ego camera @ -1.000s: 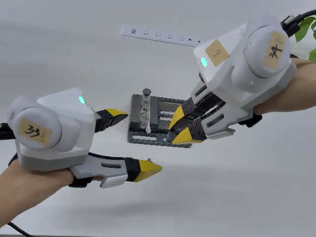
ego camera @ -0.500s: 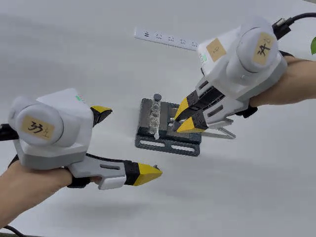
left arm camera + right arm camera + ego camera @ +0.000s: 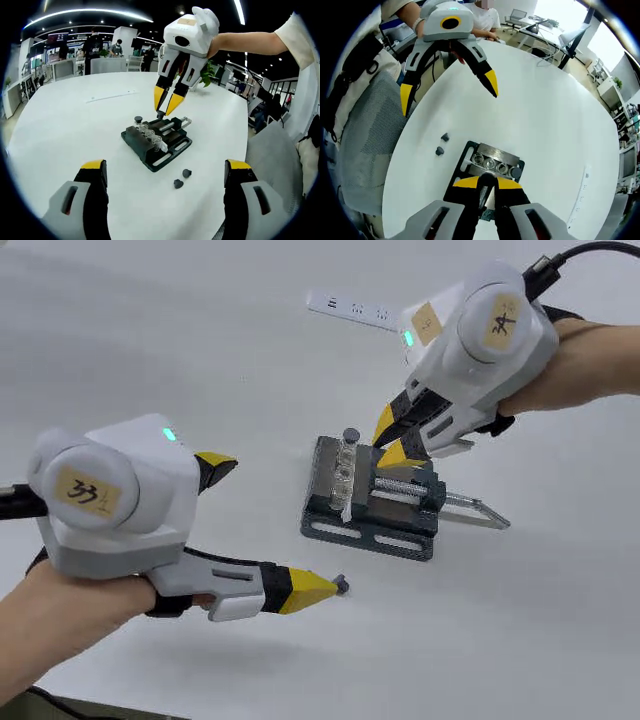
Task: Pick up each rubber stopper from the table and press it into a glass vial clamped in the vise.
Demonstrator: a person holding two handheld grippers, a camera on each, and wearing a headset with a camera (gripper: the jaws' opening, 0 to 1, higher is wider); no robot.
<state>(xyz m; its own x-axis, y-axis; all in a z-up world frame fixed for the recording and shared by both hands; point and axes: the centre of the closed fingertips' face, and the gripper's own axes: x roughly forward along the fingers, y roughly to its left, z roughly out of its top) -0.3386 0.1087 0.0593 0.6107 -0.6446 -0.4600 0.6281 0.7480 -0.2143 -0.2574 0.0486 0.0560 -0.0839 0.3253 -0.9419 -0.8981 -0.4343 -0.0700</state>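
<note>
Currently the left gripper [image 3: 263,525] is spread wide and holds nothing, sitting low over the table [image 3: 150,350] on the near left side. Its lower jaw tip is just beside a loose stopper [image 3: 341,584]. The left gripper view shows a second stopper [image 3: 178,183] lying just beside that one. Both are on the table, near the vise [image 3: 370,515] on its near side and apart from it

The right gripper [image 3: 393,440] has its jaws pressed almost together with a slim gap, and nothing is visible between them. It points tips down over the screw side of the vise, by the far end of the vial row. Can't tell whether the tips touch the vise

The glass vials [image 3: 345,480] stand upright in a row, clamped between the vise jaws. The far-end vial carries a dark seated stopper [image 3: 351,435]. In the right gripper view the other vials look open-mouthed

A white power strip [image 3: 355,310] lies on the table beyond the vise, well apart from it
</note>
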